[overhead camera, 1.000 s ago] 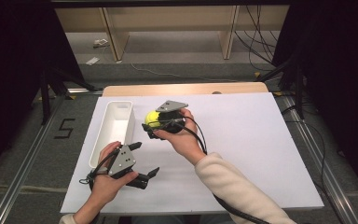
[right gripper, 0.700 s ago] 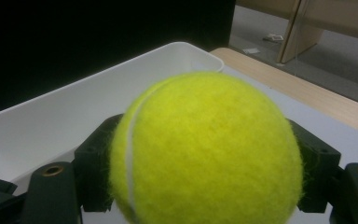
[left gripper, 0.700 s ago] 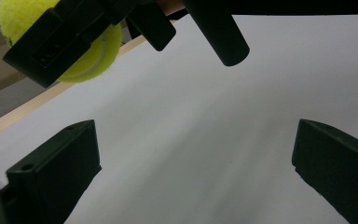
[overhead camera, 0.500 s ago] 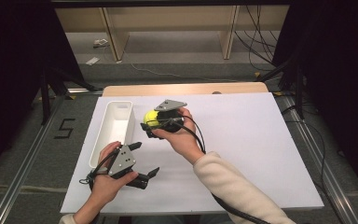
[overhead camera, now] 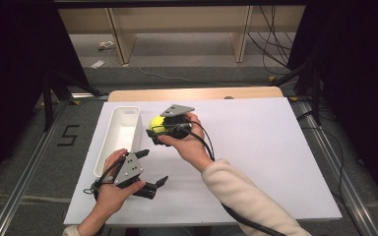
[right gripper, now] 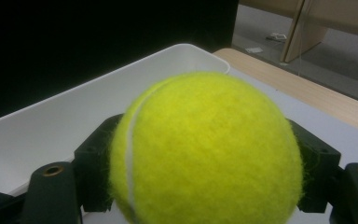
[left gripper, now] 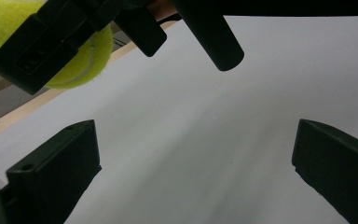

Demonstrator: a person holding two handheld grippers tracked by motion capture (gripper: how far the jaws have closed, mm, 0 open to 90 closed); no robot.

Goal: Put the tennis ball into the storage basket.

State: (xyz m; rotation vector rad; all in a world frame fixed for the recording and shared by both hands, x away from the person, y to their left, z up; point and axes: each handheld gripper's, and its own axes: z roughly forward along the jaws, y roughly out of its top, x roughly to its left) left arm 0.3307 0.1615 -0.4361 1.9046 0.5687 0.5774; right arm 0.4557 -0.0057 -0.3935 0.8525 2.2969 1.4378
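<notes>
A yellow tennis ball (overhead camera: pixel 156 124) (right gripper: pixel 205 149) is clamped between the jaws of my right gripper (overhead camera: pixel 157 132), held above the white sheet just right of the long white bin (overhead camera: pixel 119 135) (right gripper: pixel 74 116). From the left gripper view the same ball (left gripper: pixel 74 60) hangs at the upper left, partly behind the other gripper's black jaw. My left gripper (overhead camera: pixel 153 169) (left gripper: pixel 196 163) rests low near the table's front left, jaws spread wide with only bare white sheet between them.
The white sheet (overhead camera: pixel 256 142) covers most of the table, with a wooden strip (overhead camera: pixel 197 93) along its far edge. The bin looks hollow inside. Cables trail from both grippers, and wooden shelving (overhead camera: pixel 177 29) stands on the floor beyond.
</notes>
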